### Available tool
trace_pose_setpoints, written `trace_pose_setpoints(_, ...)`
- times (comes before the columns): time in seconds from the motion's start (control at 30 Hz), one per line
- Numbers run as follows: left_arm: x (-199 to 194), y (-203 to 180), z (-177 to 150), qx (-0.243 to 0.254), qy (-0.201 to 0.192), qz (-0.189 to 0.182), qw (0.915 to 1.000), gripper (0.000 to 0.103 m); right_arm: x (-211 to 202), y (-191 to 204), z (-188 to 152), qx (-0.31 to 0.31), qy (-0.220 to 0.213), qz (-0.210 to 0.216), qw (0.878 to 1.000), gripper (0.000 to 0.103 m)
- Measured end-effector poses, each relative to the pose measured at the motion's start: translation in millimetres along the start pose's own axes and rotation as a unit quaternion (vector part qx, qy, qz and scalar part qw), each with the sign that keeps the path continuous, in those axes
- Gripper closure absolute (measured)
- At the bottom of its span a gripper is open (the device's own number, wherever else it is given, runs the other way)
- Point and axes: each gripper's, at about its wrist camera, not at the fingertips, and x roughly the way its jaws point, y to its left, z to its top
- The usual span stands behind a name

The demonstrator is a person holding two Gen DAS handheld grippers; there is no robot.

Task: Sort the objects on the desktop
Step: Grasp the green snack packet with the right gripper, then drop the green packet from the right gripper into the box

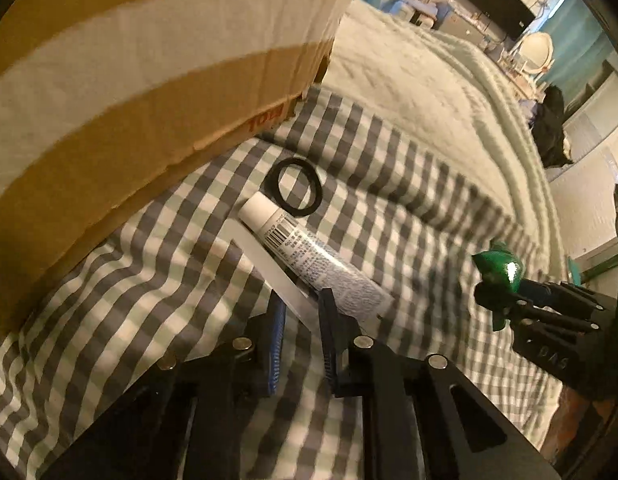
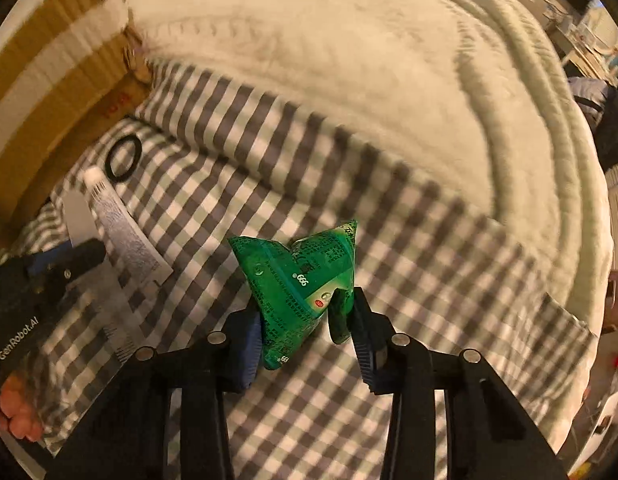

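In the left wrist view a clear plastic ruler (image 1: 265,260) lies slanted on the checked cloth (image 1: 389,200), and my left gripper (image 1: 301,295) is shut on its near end. A white tube (image 1: 309,256) with a barcode lies right beside the ruler, and a black ring (image 1: 271,186) rests just past the tube's cap. In the right wrist view my right gripper (image 2: 303,304) is shut on a crumpled green packet (image 2: 297,272), which stands up between the pads. The ruler (image 2: 79,220), tube (image 2: 121,228) and ring (image 2: 136,156) show at the left.
A large cardboard box (image 1: 129,80) with a pale tape band stands close on the left, touching the cloth. A cream blanket (image 1: 429,80) covers the bed beyond the cloth. A person's hand (image 2: 17,412) shows at the lower left. Furniture and a dark screen stand far back.
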Motion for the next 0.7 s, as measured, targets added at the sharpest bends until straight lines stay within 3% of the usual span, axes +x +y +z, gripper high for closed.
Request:
trace_pose_setpoints(0.2, -52.5, -19.2, 1.2, 0.016, -0.027, -0.020, 0.9993, 0.099, -69.6, -2.8, -8.7, -0.004, -0.028, -0.014, 1.000, 0.065)
trace_pose_setpoints(0.43, -138.1, -51.6, 37.8, 0.079, -0.091, -0.034, 0.9921, 0.100, -181.0, 29.8, 14.4, -0.014, -0.112, -0.023, 0.993, 0.065)
trace_pose_setpoints(0.57, -204.7, -42.9, 65.5, 0.098, -0.139, -0.020, 0.9853, 0.100, -233.1, 52.0, 19.9, -0.007, -0.155, -0.009, 0.988, 0.065)
trace_pose_setpoints(0.7, -272.6, -10.5, 94.2, 0.092, -0.188, 0.016, 0.9776, 0.100, -272.9, 91.8, 36.4, -0.001, -0.188, 0.025, 0.982, 0.065)
